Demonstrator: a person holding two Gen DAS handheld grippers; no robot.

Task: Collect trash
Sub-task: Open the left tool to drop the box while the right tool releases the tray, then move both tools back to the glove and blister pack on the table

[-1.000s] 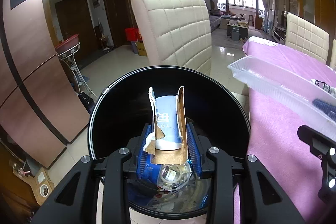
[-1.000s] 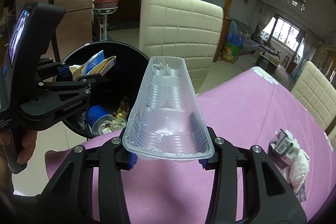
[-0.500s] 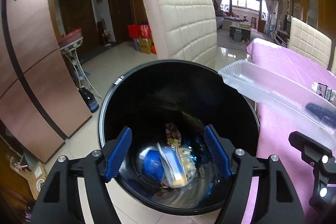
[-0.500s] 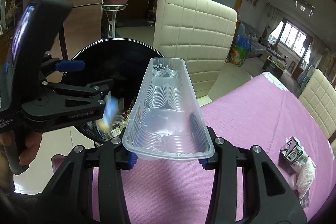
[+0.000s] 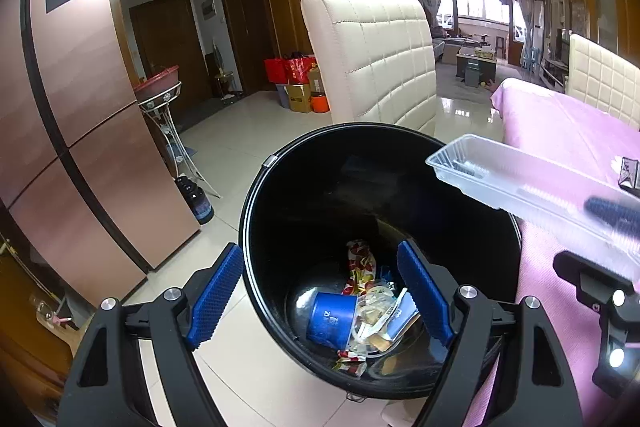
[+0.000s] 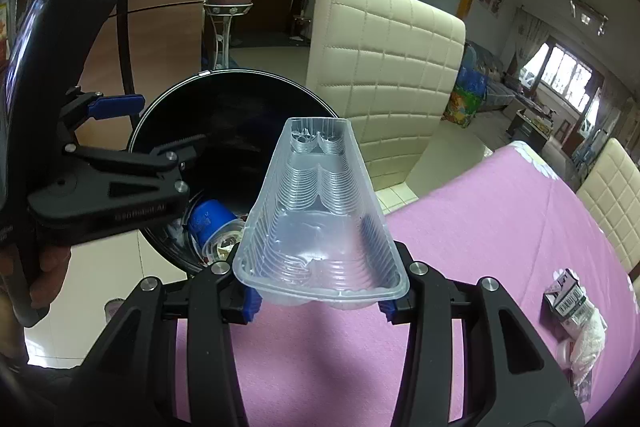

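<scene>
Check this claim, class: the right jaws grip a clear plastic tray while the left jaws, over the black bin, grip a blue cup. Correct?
Not quite. The left wrist view shows the left gripper open and empty; the blue cup lies inside the black bin. The right gripper does grip the clear plastic tray.

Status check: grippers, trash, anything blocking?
Left gripper just opened, empty, over black bin. Right gripper clamps clear plastic tray. Nothing blocking.

Clear plastic tray (image 6: 320,211) in right gripper (image 6: 320,301) beside black bin (image 6: 240,115)
</scene>
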